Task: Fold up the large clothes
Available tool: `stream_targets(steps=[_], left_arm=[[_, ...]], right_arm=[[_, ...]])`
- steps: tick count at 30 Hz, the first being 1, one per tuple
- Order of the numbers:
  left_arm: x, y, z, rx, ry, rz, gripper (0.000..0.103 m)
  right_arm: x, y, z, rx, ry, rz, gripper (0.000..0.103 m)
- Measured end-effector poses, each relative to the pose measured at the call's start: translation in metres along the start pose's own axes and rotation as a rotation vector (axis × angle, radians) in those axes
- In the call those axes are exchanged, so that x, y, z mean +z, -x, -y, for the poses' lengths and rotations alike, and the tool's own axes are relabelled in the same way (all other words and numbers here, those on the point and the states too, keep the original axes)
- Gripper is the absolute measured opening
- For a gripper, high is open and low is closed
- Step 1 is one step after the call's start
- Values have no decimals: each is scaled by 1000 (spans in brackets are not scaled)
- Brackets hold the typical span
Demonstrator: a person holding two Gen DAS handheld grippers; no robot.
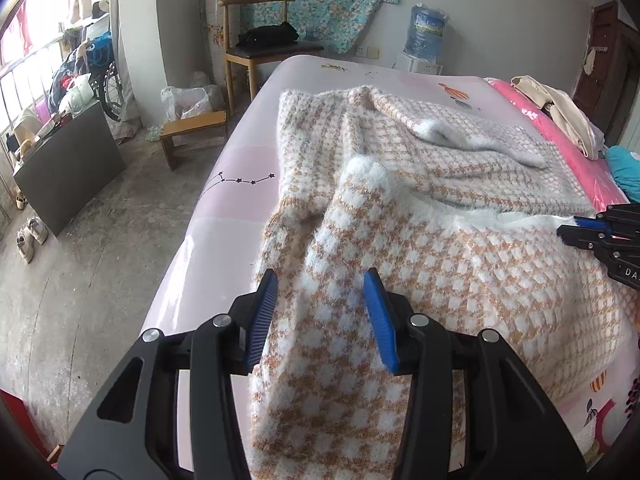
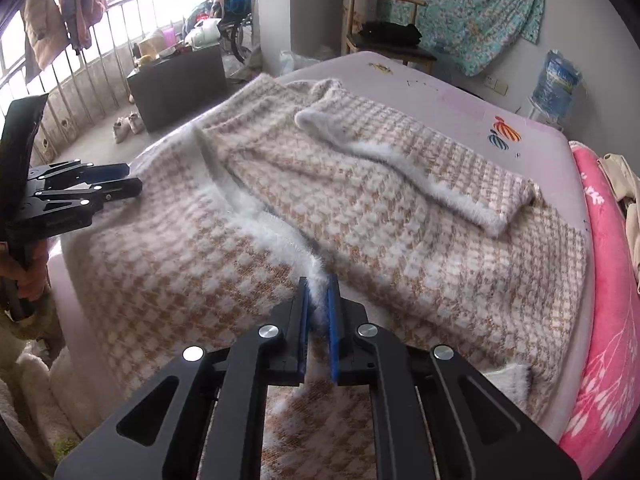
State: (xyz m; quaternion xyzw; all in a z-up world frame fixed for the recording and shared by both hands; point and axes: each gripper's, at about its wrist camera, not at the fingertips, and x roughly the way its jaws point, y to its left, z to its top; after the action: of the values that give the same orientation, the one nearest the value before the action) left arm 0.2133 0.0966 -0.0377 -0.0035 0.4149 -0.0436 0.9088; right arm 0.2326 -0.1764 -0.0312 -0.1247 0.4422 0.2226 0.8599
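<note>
Lying across the bed (image 1: 240, 160), the cardigan (image 1: 440, 248) spreads from 6 to 1 o'clock. Left gripper (image 1: 322, 280) hangs released, its jaws straddling a sleeve. At 3 o'clock, right gripper (image 2: 318, 284) pinches the cardigan's white furry trim (image 2: 276, 236).

The left gripper (image 1: 322, 280) has its jaws spread wide; the right gripper (image 2: 318, 280) has its jaws nearly together, seemingly pinching white fuzz.
</note>
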Motion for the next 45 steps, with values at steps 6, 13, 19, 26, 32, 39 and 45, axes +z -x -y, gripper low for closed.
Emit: stream_targets(steps=[6, 13, 19, 26, 32, 39, 45], left_arm=[[8, 2, 12, 29, -80, 31, 43], [11, -26, 19, 67, -126, -41, 43], [14, -7, 22, 100, -139, 43, 9], [23, 6, 9, 80, -80, 66, 9], [17, -11, 7, 77, -68, 16, 9], [17, -12, 10, 104, -106, 15, 9], [24, -12, 4, 31, -92, -26, 11]], right_arm=[[-29, 58, 45, 2, -244, 128, 48], [-114, 88, 90, -125, -495, 41, 55], [-136, 87, 91, -183, -521, 45, 45], [-126, 75, 103, -99, -522, 76, 40], [-119, 38, 116, -43, -526, -39, 7], [-122, 57, 132, -11, -623, 92, 7], [-133, 45, 139, 100, -673, 45, 12]])
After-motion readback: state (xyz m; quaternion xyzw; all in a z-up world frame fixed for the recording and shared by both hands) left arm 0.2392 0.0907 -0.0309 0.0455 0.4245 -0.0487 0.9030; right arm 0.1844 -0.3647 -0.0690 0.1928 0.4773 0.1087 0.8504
